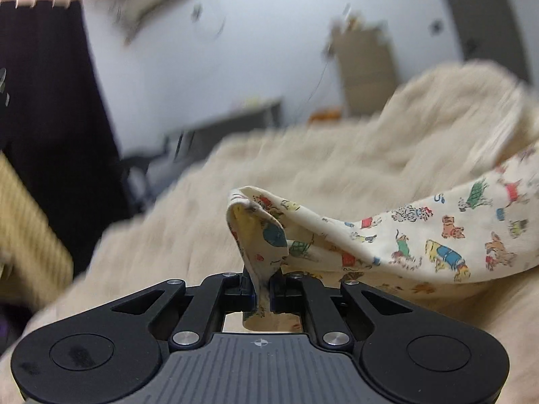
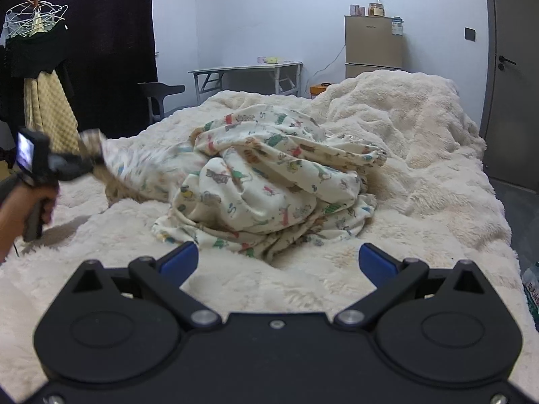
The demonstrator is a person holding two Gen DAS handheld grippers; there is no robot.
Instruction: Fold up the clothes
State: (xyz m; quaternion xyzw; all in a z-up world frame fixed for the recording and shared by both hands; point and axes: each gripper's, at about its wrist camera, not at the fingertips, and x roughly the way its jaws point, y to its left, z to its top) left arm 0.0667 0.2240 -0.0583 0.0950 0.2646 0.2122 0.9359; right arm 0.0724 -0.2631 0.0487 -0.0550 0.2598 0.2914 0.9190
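cream fleece blanket (image 2: 421,141) covers the bed that serves as the work surface; a folding table (image 2: 246,67), a small refrigerator (image 2: 374,47) and a dark curtain (image 2: 101,33) stand against the far wall. printed garment (image 2: 269,181), cream cloth with small coloured animal figures, lies bunched in a heap near the middle of the bed, with one end drawn out toward the left side.

left gripper (image 1: 261,289): jaws pressed together on a folded edge of the garment, which stands up between the pads and trails off to the right, lifted clear of the blanket. this view is motion-blurred, so the arm appears to be moving. in the right wrist view the same tool shows at the left edge, held in the person's hand (image 2: 37,208), with the cloth stretched from it back to the heap.

right gripper (image 2: 276,262): jaws spread wide, holding nothing, poised just short of the near edge of the heap and above bare blanket.

judged stage: spreading out, no fold yet made. risks: the left pinch takes only a narrow bit of edge, so a sharp pull could slip it free; the heap may drag along as one tangled mass instead of opening; the right jaws, closing low, could take fleece pile together with the cloth or seize several layers at once.
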